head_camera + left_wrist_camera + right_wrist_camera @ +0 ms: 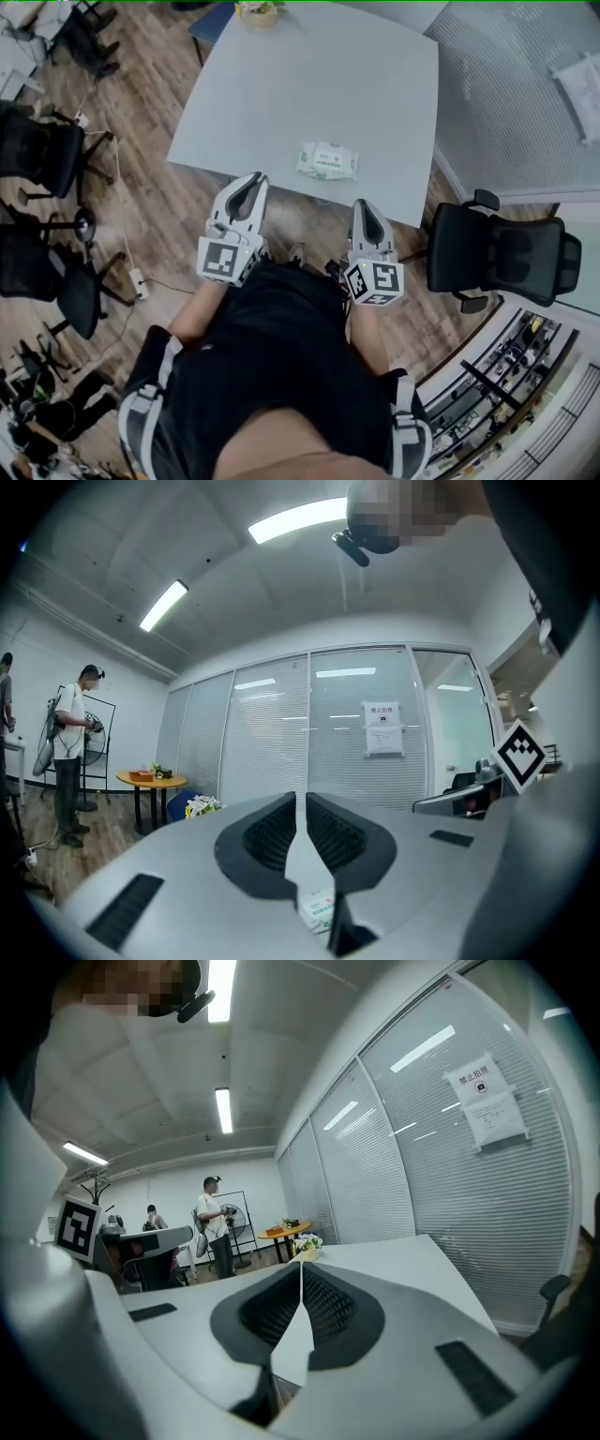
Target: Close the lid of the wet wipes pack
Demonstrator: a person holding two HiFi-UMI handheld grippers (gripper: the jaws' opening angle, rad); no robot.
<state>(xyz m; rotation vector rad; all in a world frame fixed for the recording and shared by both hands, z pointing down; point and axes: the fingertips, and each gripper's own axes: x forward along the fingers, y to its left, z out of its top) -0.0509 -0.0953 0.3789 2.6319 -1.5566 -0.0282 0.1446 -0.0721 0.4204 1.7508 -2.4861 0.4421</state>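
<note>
Seen from the head view, the wet wipes pack lies flat on the grey worktop, toward its near edge and a little right of the middle; whether its lid is down is too small to tell. Both tongs are held in the air short of that near edge, well apart from the pack. The left tongs are clenched with nothing in them, and the right tongs are likewise clenched and empty. A black office chair stands right of the worktop, and a small bunch of flowers sits at its far edge. In the left gripper view, the left tongs have their tips pressed together with nothing caught. Below the tips, in the wedge where the pads part, the wet wipes pack shows on the worktop. Beyond stand a glass wall with a paper notice, a round table and a standing person. In the right gripper view, the right tongs are clenched tip to tip on nothing, above the worktop. The flowers sit at its far end, and another person stands beyond them.
</note>
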